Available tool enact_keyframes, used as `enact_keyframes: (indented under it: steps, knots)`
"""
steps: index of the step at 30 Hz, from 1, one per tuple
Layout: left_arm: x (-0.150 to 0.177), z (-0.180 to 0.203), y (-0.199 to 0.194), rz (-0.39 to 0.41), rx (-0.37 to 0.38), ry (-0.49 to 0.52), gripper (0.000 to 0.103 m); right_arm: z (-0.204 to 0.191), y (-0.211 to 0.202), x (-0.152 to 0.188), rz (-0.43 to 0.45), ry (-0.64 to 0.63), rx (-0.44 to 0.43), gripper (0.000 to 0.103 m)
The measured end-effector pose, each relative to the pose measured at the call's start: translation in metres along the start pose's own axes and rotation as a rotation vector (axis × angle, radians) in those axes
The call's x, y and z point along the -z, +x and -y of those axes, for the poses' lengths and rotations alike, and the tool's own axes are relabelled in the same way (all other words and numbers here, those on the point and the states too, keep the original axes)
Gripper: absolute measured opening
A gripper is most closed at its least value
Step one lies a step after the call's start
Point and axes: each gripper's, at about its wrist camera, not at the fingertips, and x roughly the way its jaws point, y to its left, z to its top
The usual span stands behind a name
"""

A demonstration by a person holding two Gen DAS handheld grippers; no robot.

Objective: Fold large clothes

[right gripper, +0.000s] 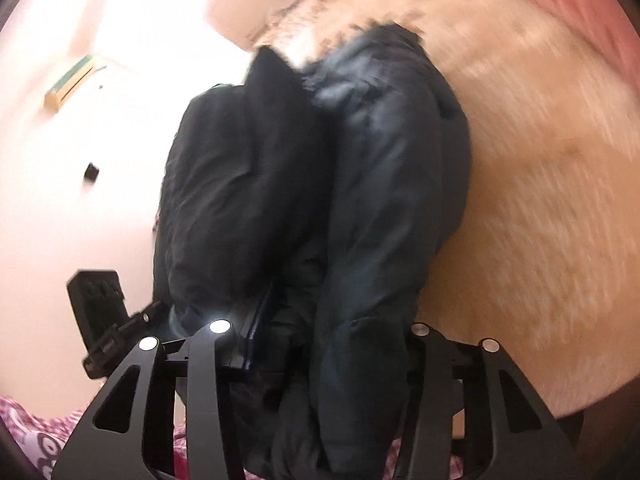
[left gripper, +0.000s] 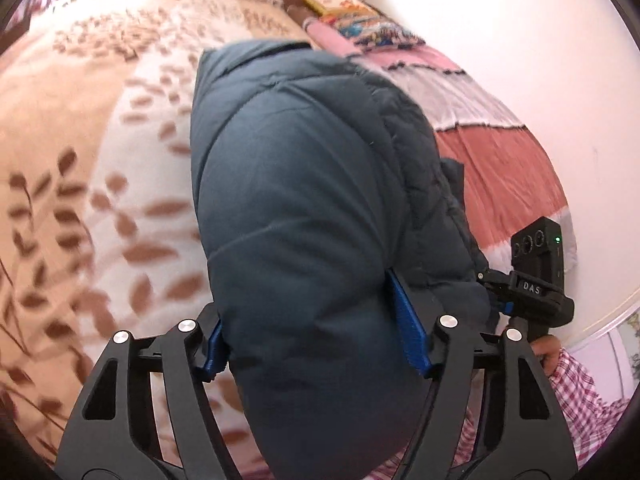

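Note:
A dark blue puffer jacket hangs bunched above the bed, held up by both grippers. My left gripper is shut on a thick fold of it, the blue pads pressing in from both sides. In the right wrist view the same jacket fills the middle and my right gripper is shut on its bunched fabric; its pads are hidden by the cloth. The right gripper's body shows at the right edge of the left wrist view, and the left gripper's body shows at the left of the right wrist view.
A cream bedspread with brown leaf print lies below. A pink and red striped blanket and colourful pillows lie along the white wall. The person's checked sleeve is at the lower right.

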Motion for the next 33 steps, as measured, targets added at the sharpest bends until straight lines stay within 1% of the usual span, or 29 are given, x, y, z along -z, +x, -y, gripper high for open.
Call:
enact_keyframes:
  steps: [2,4,6,10,12,14,17,18,19,21,24,26,29,31,33]
  knots:
    - [-0.012,-0.011,-0.004,0.031,-0.021,-0.004,0.068,-0.018,0.012,-0.013,0.017,-0.038,0.006,0.044]
    - [-0.025,-0.024,-0.008,0.059,-0.043,-0.014,0.068,-0.032,0.026,-0.026,0.015,-0.062,0.007,0.044]
    - [-0.040,-0.042,-0.012,0.096,-0.069,-0.020,0.068,-0.049,0.048,-0.045,0.015,-0.100,0.008,0.044]
    - [-0.071,-0.076,-0.016,0.148,-0.124,-0.043,0.068,-0.078,0.090,-0.071,0.013,-0.147,0.007,0.044]
    - [-0.086,-0.095,-0.014,0.166,-0.153,-0.054,0.068,-0.083,0.107,-0.085,0.008,-0.157,0.007,0.044]
    - [-0.092,-0.109,-0.013,0.178,-0.165,-0.061,0.068,-0.093,0.128,-0.097,-0.002,-0.159,0.018,0.044]
    - [-0.098,-0.125,-0.007,0.192,-0.175,-0.077,0.068,-0.095,0.149,-0.109,-0.015,-0.167,0.044,0.044]
    - [-0.099,-0.129,-0.005,0.195,-0.176,-0.085,0.070,-0.095,0.155,-0.111,-0.018,-0.166,0.052,0.044]
    - [-0.099,-0.128,-0.002,0.195,-0.178,-0.090,0.071,-0.093,0.154,-0.108,-0.019,-0.164,0.057,0.044]
    - [-0.099,-0.132,0.000,0.191,-0.191,-0.094,0.076,-0.086,0.151,-0.103,-0.028,-0.143,0.055,0.047]
    - [-0.093,-0.133,-0.003,0.187,-0.224,-0.090,0.083,-0.074,0.154,-0.107,-0.037,-0.098,0.061,0.060]
    - [-0.091,-0.133,-0.007,0.180,-0.241,-0.090,0.084,-0.068,0.152,-0.106,-0.048,-0.058,0.067,0.070]
    - [-0.090,-0.130,-0.013,0.164,-0.266,-0.110,0.085,-0.062,0.138,-0.106,-0.049,-0.037,0.077,0.074]
    - [-0.088,-0.126,-0.018,0.165,-0.287,-0.106,0.085,-0.063,0.131,-0.108,-0.047,-0.031,0.081,0.076]
    - [-0.085,-0.120,-0.027,0.172,-0.293,-0.092,0.085,-0.061,0.114,-0.107,-0.029,-0.024,0.066,0.076]
